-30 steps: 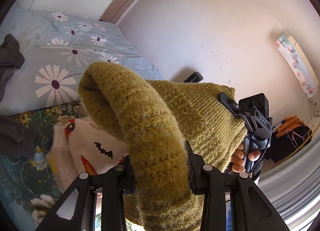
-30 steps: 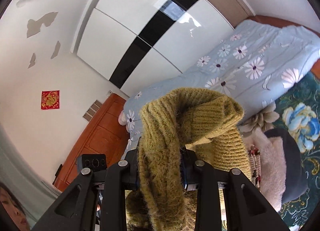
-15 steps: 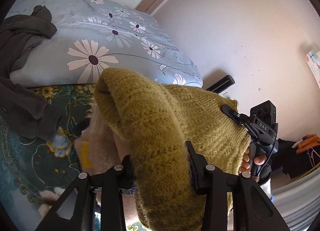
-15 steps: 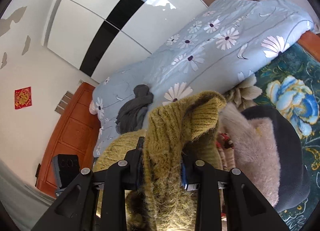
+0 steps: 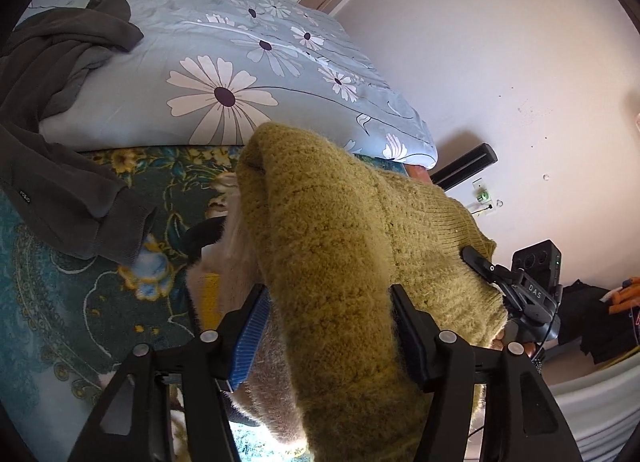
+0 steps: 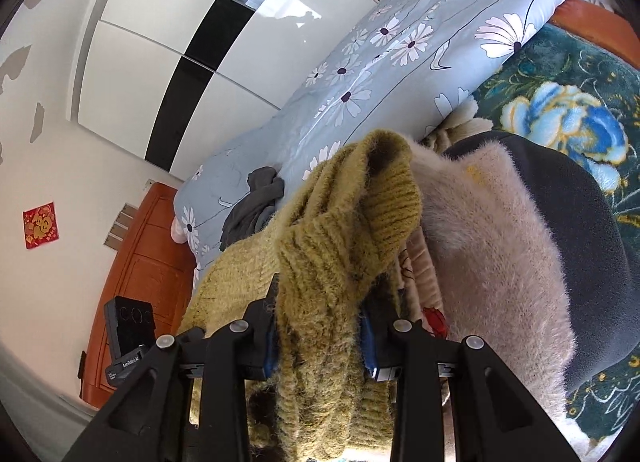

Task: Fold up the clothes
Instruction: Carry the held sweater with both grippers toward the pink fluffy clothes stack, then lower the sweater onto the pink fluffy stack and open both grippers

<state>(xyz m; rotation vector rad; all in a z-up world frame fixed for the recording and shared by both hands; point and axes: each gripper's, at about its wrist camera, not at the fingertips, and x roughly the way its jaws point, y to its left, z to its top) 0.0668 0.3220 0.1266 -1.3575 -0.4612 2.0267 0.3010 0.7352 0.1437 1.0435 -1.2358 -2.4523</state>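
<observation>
An olive-green knitted sweater (image 5: pixel 328 246) is stretched between both grippers, low over a pile of folded clothes. In the left wrist view my left gripper (image 5: pixel 328 326) has the sweater's thick fold between its jaws, which are opening; the blue left pad (image 5: pixel 250 334) stands clear of the wool. My right gripper (image 6: pixel 320 326) is shut on another bunched part of the sweater (image 6: pixel 332 246), and its jaws are starting to open. The pile under it is a fluffy pink garment (image 6: pixel 488 246) on a dark one (image 6: pixel 580 246). The right gripper's body (image 5: pixel 532 298) shows past the sweater's hem.
A crumpled grey garment (image 5: pixel 60 142) lies on the left across a blue daisy duvet (image 5: pixel 240 62) and the teal floral blanket (image 5: pixel 60 322). A white-and-black wardrobe (image 6: pixel 180 42) and an orange wooden cabinet (image 6: pixel 148 254) stand behind the bed. A plain wall rises on the right.
Both grippers have sunk with the sweater onto the pile of clothes. The left jaws have spread, baring the blue pad. The right jaws stand slightly wider.
</observation>
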